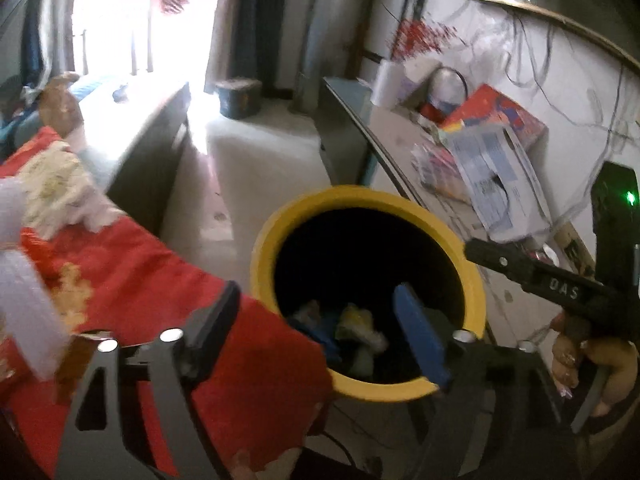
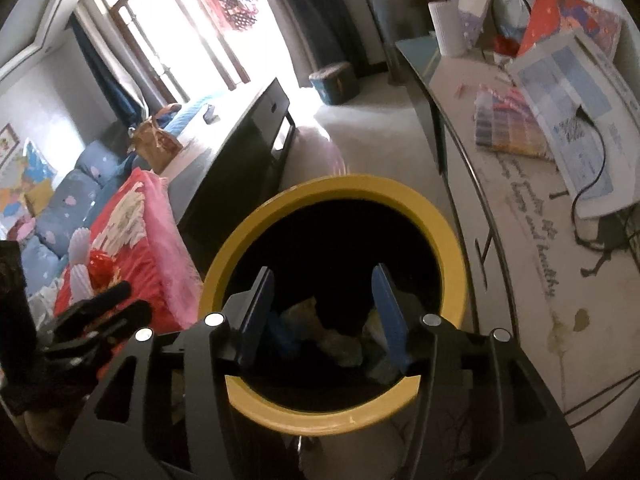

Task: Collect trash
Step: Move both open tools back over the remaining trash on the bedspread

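Right gripper (image 2: 324, 316) hangs right over the bin (image 2: 440, 236) with its blue fingers (image 2: 386, 312) spread wide and nothing between them. Left gripper (image 1: 320, 316) is spread apart and empty too, sitting by the rim next to the red blanket (image 1: 160, 280). Some trash (image 2: 340, 344) is already piled at the bottom, so part of the job looks done. I'd guess more is left, since the desk (image 2: 520, 264) looks cluttered with papers (image 2: 572, 112).
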Action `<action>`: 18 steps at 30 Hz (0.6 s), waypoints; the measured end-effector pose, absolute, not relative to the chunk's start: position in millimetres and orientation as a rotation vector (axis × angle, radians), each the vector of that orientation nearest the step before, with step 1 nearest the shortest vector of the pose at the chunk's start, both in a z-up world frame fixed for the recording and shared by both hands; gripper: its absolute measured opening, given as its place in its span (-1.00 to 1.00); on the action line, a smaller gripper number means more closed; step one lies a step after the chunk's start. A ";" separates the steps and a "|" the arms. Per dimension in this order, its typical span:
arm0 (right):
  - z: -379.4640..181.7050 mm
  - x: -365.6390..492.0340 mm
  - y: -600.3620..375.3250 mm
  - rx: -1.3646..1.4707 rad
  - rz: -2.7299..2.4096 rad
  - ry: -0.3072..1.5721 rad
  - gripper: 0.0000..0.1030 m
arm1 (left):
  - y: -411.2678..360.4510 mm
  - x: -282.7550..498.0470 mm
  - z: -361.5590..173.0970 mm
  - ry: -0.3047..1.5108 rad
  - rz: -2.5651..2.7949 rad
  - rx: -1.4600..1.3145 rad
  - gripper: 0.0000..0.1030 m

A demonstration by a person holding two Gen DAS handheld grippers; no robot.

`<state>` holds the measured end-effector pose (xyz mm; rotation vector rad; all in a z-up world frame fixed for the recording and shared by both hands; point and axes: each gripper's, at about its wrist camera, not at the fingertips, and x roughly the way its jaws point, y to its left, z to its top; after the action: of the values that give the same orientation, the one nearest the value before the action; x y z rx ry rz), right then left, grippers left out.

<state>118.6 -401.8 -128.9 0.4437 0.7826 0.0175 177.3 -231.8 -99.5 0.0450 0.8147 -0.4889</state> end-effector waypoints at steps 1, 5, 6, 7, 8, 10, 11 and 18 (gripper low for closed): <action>-124.9 118.3 -397.0 0.425 0.024 0.771 -0.14 | -224.8 174.7 -93.8 0.793 -0.474 0.033 0.67; -112.3 115.7 -377.9 0.378 0.068 0.732 -0.04 | -204.2 166.4 -76.6 0.733 -0.421 0.018 0.73; -108.8 114.9 -373.5 0.368 0.082 0.721 0.00 | -200.1 165.3 -73.4 0.723 -0.410 0.017 0.74; -104.3 113.9 -367.0 0.356 0.099 0.710 0.00 | -192.9 162.7 -69.0 0.709 -0.391 0.012 0.74; -101.3 113.2 -362.0 0.347 0.114 0.704 0.01 | -187.8 161.4 -66.3 0.701 -0.381 0.008 0.74; -94.3 112.0 -349.7 0.329 0.147 0.693 0.01 | -176.0 159.5 -59.9 0.684 -0.359 -0.001 0.74; -91.1 112.0 -344.5 0.320 0.161 0.689 0.01 | -168.5 157.6 -56.4 0.674 -0.337 -0.003 0.74; -75.2 109.3 -306.1 0.258 0.250 0.675 0.03 | -129.9 149.3 -42.8 0.636 -0.262 -0.028 0.74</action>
<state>109.3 -306.1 -75.2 0.2581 0.6752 0.2505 149.3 -129.9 -42.8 -0.0281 0.6359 -0.2624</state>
